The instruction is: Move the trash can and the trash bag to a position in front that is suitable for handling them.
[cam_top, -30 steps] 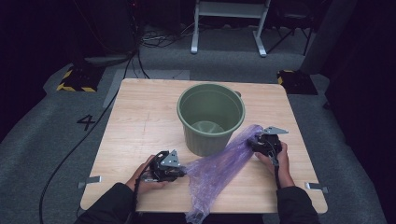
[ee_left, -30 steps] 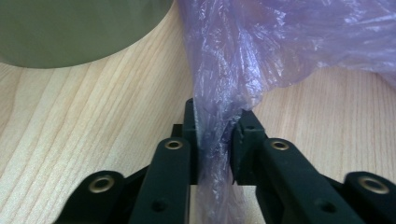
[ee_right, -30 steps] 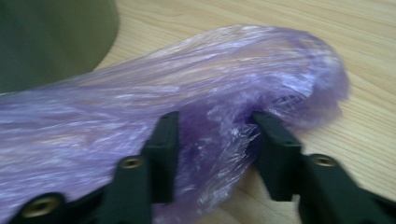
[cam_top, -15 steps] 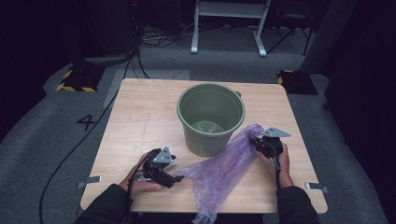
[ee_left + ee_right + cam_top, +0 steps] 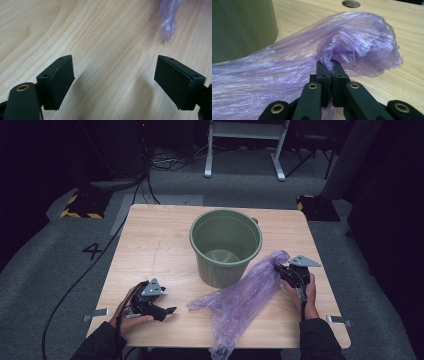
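Beside the round bucket (image 5: 226, 245), crinkly purple film (image 5: 240, 300).

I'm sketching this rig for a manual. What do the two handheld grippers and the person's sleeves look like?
Both the left gripper and the right gripper are black, each topped by a grey three-cornered plate. Their fingers are flat black blocks on arms with brass-coloured rivets. A black cable trails from each gripper. The person's sleeves are dark.

Numeral "4" (image 5: 93, 251), grey floor (left of table)
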A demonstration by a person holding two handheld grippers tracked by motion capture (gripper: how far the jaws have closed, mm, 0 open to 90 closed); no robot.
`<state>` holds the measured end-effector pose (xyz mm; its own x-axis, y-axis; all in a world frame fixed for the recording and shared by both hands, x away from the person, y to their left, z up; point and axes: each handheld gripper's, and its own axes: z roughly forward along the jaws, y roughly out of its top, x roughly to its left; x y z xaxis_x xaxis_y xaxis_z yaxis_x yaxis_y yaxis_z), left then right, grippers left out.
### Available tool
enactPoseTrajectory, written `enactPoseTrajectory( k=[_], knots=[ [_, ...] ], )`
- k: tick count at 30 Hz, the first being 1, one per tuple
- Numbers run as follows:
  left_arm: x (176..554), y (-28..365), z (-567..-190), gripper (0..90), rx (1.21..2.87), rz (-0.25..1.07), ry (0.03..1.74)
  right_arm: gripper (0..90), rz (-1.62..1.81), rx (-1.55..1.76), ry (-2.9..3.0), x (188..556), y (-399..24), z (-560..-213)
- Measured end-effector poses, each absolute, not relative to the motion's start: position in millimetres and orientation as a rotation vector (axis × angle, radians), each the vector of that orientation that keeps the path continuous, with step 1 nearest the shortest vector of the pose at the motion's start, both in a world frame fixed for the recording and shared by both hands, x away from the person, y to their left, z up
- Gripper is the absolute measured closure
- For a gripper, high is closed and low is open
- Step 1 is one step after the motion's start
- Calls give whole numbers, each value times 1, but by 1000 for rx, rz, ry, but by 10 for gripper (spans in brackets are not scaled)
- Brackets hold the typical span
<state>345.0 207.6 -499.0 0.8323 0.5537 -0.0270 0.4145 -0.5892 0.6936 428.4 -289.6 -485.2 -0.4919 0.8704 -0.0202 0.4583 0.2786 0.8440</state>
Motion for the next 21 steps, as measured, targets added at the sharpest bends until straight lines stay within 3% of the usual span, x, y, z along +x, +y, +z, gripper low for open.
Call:
enactPoseTrajectory(
  k=[21],
  knots=[
    [350, 204, -504, 141, 2267, 272, 684, 883, 1158, 1176, 1983, 422, -299, -473]
  ],
)
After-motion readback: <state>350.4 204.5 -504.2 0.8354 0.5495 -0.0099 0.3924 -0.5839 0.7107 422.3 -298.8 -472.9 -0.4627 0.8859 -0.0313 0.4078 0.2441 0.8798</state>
